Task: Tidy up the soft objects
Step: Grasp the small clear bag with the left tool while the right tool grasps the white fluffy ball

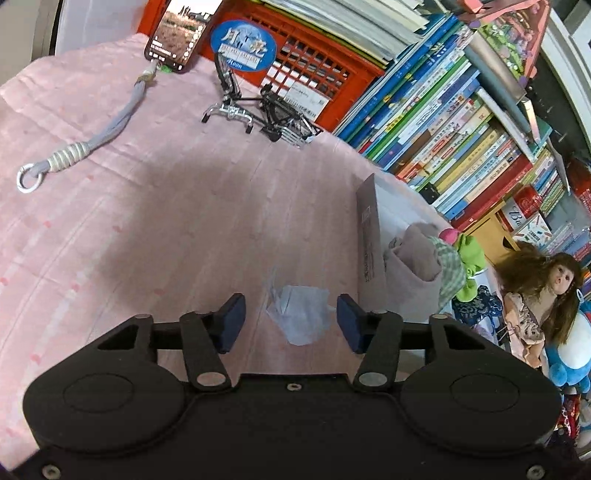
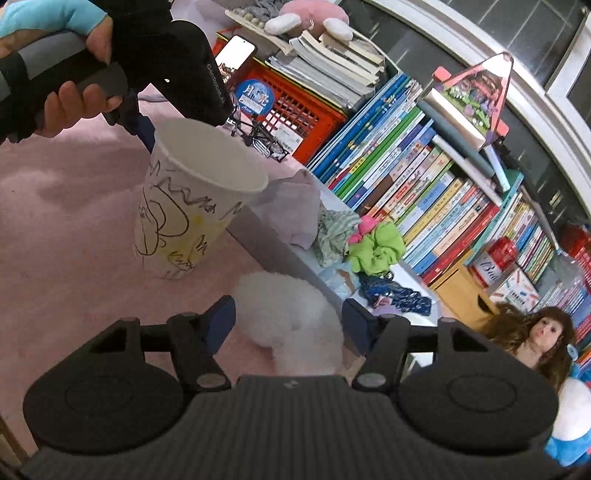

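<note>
In the left wrist view my left gripper hangs over the pink bedcover, its blue pads either side of a small crumpled clear wrapper without touching it. My right gripper has both pads against the sides of a white fluffy pom-pom lying on the cover. A shallow box with a grey wall holds a mauve cloth, a green checked cloth, a green scrunchie and a blue patterned one. A hand holds the left gripper above a scribbled paper cup.
A phone with a grey wrist strap leans on a red crate, and a folding wire stand lies in front of it. Stacked books wall off the right side. A doll and a blue plush sit beyond the box.
</note>
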A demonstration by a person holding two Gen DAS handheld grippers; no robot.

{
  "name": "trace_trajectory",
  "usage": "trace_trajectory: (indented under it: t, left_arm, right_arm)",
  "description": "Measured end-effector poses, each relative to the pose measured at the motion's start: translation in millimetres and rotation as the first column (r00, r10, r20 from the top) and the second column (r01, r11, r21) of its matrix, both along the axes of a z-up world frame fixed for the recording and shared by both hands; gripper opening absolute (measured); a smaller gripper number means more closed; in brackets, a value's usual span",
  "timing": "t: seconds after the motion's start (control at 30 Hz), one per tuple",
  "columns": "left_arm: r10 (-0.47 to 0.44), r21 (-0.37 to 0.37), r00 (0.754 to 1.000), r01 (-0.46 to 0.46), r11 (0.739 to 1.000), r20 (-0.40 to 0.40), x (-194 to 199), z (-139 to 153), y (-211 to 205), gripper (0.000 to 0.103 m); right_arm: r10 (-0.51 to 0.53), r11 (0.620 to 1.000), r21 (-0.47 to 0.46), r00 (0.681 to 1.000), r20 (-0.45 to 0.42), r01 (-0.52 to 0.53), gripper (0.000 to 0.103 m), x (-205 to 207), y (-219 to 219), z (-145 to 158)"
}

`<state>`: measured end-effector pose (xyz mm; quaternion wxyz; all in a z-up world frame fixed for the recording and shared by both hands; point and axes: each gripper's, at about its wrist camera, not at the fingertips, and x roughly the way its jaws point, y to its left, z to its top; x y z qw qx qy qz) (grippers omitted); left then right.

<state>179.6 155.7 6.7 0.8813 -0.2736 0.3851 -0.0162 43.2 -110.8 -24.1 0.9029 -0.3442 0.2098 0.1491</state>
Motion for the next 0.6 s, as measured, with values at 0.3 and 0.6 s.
trace_trajectory:
  t: [0.3, 0.6]
  left_arm:
    - [-0.022, -0.029, 1.0, 0.022, 0.999, -0.003, 6.8, -6.1, -1.6, 0.037]
    - [-0.04, 0.008, 0.999, 0.04, 0.999, -0.004, 12.3, -4.0, -9.5, 0.035]
  right_arm:
    - [0.005, 1.0, -0.027, 1.0, 0.009, -0.005, 0.076, 9.9, 8.0, -12.0]
    - [-0.003, 0.998, -0.06, 1.0, 0.02, 0.005, 0.071, 22.7, 14.5, -17.4]
